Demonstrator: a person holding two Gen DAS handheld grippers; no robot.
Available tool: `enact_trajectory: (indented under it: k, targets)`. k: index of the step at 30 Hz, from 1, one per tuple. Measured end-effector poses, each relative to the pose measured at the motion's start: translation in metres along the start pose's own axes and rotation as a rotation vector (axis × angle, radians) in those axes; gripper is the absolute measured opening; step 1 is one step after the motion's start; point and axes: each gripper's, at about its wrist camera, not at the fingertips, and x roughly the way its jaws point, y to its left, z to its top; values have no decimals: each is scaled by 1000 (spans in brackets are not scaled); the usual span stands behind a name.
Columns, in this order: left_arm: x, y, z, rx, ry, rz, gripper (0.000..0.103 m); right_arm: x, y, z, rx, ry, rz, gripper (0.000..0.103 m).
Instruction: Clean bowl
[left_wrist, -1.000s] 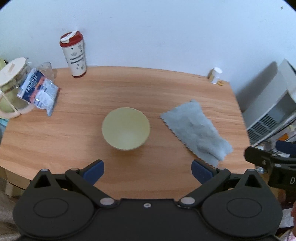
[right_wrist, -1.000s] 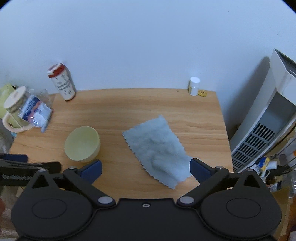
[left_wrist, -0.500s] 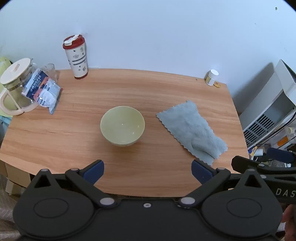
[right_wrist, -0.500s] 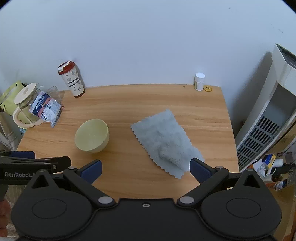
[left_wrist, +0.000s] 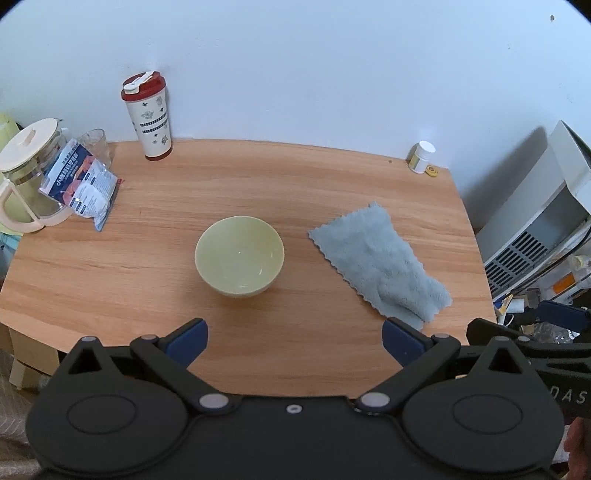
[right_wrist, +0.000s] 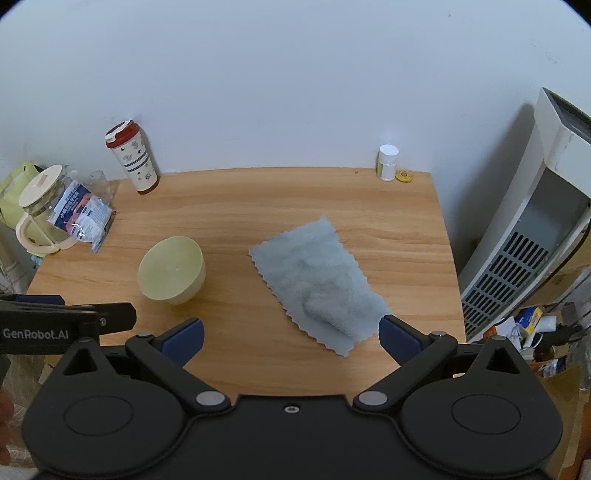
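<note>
A pale green bowl (left_wrist: 239, 256) stands upright and empty in the middle of the wooden table (left_wrist: 258, 177). It also shows in the right wrist view (right_wrist: 171, 270). A grey-blue cloth (left_wrist: 380, 262) lies flat to its right, with a fold near its front end, and shows in the right wrist view (right_wrist: 317, 288). My left gripper (left_wrist: 294, 341) is open and empty, above the table's front edge, short of the bowl. My right gripper (right_wrist: 290, 339) is open and empty, just short of the cloth's near end.
A red-lidded tumbler (left_wrist: 147, 116) stands at the back left. A glass jug (left_wrist: 27, 177), a drinking glass (left_wrist: 96, 146) and a printed packet (left_wrist: 83, 184) crowd the left edge. A small white bottle (left_wrist: 421, 157) is at the back right. A white appliance (right_wrist: 535, 229) stands right of the table.
Both grippers have pulled back and risen, so the bowl and cloth look smaller and more of the table shows. Bowl and cloth have not moved. Both grippers stay open.
</note>
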Motion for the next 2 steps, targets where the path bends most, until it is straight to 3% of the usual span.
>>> enact_trajectory:
  k: [2]
  targets:
    - [-1, -1, 0, 8, -10, 17, 102, 0, -1, -1, 5, 2, -1, 102]
